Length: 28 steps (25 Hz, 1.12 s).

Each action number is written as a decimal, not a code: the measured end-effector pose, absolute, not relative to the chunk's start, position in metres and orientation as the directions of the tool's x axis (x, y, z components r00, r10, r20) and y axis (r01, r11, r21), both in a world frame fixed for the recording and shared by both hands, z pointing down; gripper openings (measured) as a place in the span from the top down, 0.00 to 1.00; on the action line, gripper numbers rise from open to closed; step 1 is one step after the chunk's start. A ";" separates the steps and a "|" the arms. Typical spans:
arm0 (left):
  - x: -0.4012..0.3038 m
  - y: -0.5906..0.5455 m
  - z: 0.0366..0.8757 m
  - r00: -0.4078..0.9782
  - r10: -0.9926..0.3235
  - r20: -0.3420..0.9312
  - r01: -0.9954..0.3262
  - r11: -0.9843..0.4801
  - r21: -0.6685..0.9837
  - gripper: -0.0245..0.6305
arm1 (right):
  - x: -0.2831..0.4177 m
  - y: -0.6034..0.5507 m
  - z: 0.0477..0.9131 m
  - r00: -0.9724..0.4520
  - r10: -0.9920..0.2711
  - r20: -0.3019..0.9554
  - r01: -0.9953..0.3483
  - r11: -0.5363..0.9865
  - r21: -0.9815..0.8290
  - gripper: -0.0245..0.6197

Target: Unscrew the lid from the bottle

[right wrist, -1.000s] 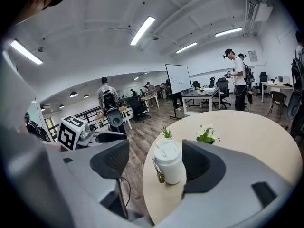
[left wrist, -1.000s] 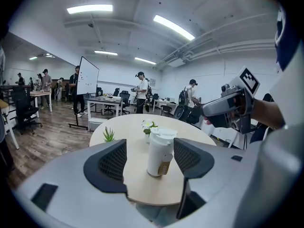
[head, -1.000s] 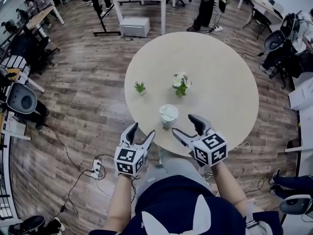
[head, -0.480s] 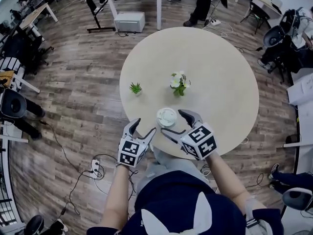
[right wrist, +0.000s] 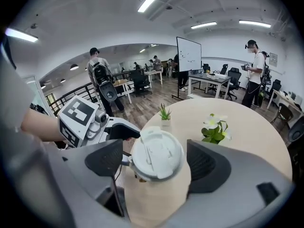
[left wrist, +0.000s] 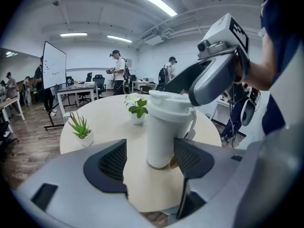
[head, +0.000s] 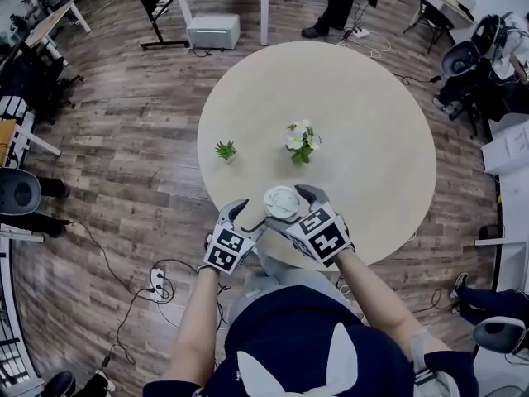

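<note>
My left gripper (left wrist: 152, 165), jaws wide, frames the bottle (head: 282, 203) at the table (head: 372, 122)'s near edge; my right gripper (right wrist: 156, 167)'s jaws, just opening, straddle its lid (right wrist: 156, 152).

No text, label or number can be read anywhere.
</note>
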State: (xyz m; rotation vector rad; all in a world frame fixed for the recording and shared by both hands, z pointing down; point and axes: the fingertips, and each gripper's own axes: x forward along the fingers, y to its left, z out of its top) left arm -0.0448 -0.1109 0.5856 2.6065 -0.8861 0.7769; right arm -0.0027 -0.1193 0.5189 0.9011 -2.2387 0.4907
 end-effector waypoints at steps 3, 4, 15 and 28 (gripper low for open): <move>-0.037 -0.112 0.585 0.718 -0.432 0.547 -0.578 -0.807 0.122 0.50 | -0.005 -0.125 0.524 -0.524 -0.472 0.709 -0.724 0.685 -0.079 0.32; -0.035 -0.112 0.586 0.733 -0.411 0.542 -0.558 -0.819 0.135 0.50 | -0.006 -0.126 0.526 -0.517 -0.472 0.714 -0.728 0.681 -0.077 0.33; -0.011 -0.097 0.581 0.822 -0.297 0.486 -0.425 -0.887 0.177 0.50 | -0.009 -0.121 0.530 -0.532 -0.444 0.721 -0.706 0.703 -0.088 0.39; 0.018 -0.102 0.583 0.823 -0.365 0.435 -0.449 -0.887 0.105 0.44 | -0.007 -0.119 0.529 -0.585 -0.396 0.708 -0.640 0.762 -0.103 0.39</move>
